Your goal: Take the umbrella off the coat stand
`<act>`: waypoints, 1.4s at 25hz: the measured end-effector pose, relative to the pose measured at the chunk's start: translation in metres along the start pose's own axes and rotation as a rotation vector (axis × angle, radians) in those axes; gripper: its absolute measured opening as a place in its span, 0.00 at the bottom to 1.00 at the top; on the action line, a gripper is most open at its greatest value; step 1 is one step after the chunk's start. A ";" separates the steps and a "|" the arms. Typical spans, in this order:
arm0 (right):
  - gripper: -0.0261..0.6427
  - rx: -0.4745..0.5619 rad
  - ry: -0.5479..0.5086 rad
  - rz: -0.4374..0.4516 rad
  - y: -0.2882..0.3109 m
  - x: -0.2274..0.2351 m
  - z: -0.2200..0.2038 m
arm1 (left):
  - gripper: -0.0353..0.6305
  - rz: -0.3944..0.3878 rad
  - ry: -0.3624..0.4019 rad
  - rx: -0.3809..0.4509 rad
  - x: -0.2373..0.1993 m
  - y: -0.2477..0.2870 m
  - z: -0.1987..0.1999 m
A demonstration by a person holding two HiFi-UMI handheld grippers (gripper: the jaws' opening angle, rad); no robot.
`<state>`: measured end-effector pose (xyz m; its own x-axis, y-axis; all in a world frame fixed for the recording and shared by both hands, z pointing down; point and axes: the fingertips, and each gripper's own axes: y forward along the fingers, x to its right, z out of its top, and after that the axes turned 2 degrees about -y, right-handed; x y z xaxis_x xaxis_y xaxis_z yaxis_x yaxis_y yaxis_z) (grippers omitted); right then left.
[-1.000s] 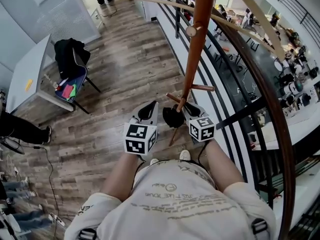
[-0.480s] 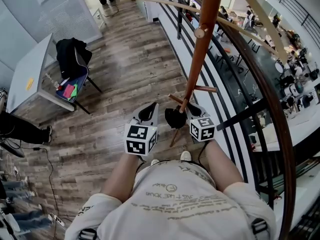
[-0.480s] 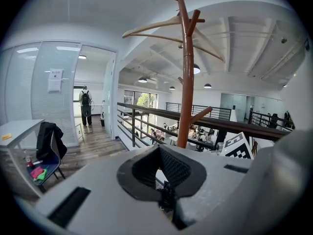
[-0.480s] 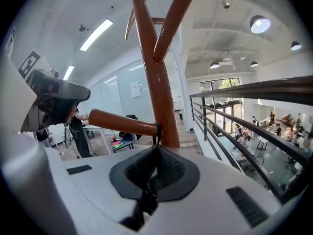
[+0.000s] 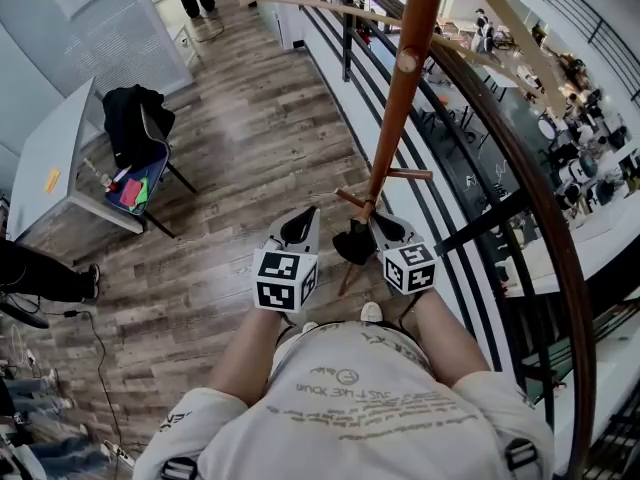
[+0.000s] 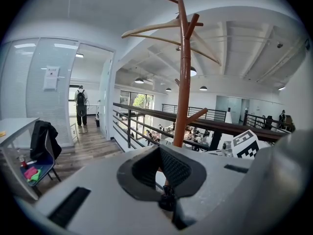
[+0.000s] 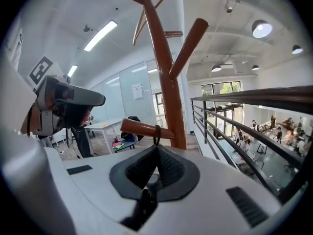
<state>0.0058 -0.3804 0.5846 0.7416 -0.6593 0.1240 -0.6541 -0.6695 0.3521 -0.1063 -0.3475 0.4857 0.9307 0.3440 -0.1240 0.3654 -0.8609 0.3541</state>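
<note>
The brown wooden coat stand (image 5: 398, 98) rises in front of me beside the railing. A folded black umbrella (image 5: 352, 241) hangs by its strap (image 7: 155, 132) from a low peg (image 7: 139, 128). My right gripper (image 5: 377, 221) sits just right of the umbrella. Its jaws (image 7: 157, 147) are closed, and the tips meet right at the strap under the peg. Left of the umbrella and apart from it, my left gripper (image 5: 303, 218) is shut with nothing in it. In the left gripper view the closed left gripper (image 6: 159, 148) points at the stand's pole (image 6: 183, 82).
A dark metal railing (image 5: 520, 168) with a curved handrail runs just behind the stand, with an open drop beyond. At the left stand a grey table (image 5: 50, 158) and a chair (image 5: 140, 138) with a black jacket. A person (image 5: 40, 273) stands at the far left, and cables lie on the wood floor.
Both grippers have stayed nearly still beside the umbrella. Only the head view has shifted slightly.
</note>
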 end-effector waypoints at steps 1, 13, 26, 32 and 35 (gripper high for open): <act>0.04 0.003 -0.005 -0.003 -0.004 -0.002 0.001 | 0.06 -0.006 0.000 0.001 0.001 -0.001 0.000; 0.04 0.064 -0.051 -0.068 -0.041 -0.036 0.019 | 0.06 -0.085 -0.002 0.019 0.002 -0.015 -0.010; 0.04 0.190 -0.021 -0.244 -0.096 -0.074 0.067 | 0.06 -0.164 0.012 0.075 0.007 -0.050 -0.005; 0.04 0.277 0.024 -0.420 -0.140 -0.065 0.098 | 0.06 -0.196 0.016 0.107 0.018 -0.057 0.008; 0.04 0.306 0.028 -0.502 -0.158 -0.059 0.107 | 0.06 -0.211 0.021 0.120 0.025 -0.060 0.014</act>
<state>0.0497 -0.2722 0.4220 0.9726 -0.2296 0.0367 -0.2321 -0.9684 0.0911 -0.1045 -0.2923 0.4484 0.8335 0.5276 -0.1641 0.5521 -0.8071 0.2095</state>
